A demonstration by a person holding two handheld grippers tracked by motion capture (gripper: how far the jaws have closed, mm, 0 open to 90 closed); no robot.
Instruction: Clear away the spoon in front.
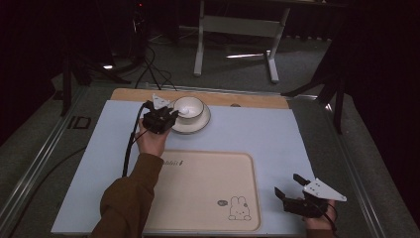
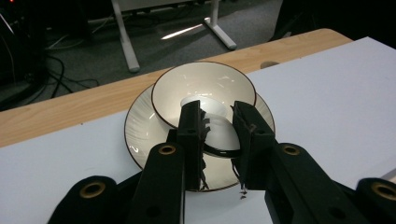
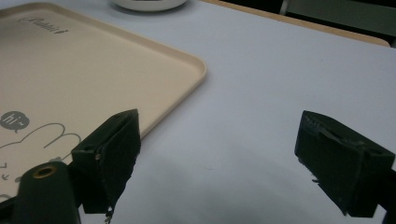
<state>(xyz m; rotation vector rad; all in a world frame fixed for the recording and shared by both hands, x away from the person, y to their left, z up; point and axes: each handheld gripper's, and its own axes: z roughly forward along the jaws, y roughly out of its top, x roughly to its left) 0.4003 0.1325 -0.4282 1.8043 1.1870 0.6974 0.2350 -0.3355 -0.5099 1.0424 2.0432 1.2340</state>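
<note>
At about eleven o'clock on the table, the left gripper (image 1: 163, 117) has its jaws pinched on the near rim of a white bowl (image 2: 204, 91), which sits tilted over a ribbed saucer (image 2: 142, 133). The right gripper (image 1: 293, 191) rests at five o'clock with jaws spread wide and nothing between them, just beside the beige tray (image 1: 208, 196). The tray carries a rabbit drawing (image 1: 238, 208) and small writing too blurred to read.
</note>
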